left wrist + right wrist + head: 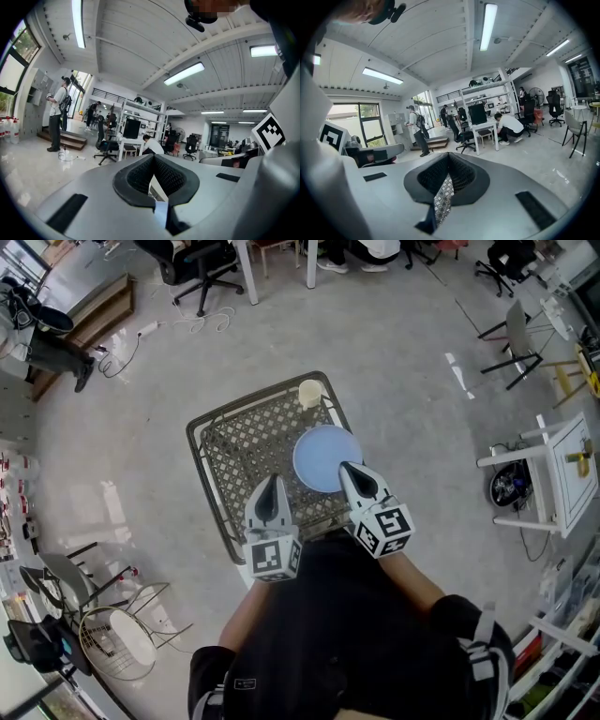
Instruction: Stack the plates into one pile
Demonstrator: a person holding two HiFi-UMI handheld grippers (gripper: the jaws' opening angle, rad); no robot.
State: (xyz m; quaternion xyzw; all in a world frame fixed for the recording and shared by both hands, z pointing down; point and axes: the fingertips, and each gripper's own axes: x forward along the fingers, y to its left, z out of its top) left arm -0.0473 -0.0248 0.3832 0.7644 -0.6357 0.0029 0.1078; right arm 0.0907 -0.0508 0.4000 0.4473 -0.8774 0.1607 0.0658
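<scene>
A light blue plate (323, 454) lies on the right half of a dark metal mesh table (234, 442); whether more than one plate is in it I cannot tell. My right gripper (349, 470) is shut and empty, its tip over the plate's near right edge. My left gripper (272, 486) is also shut and empty, above the bare mesh just left of the plate. In the left gripper view the jaws (153, 157) meet and point level into the room. The right gripper view shows its jaws (449, 154) together, with only a sliver of mesh seen through the slit.
A cream cup (310, 392) stands at the table's far edge behind the plate. A white side table (562, 474) is off to the right, a wire stool (117, 638) at lower left. Office chairs (202, 263) and people fill the far room.
</scene>
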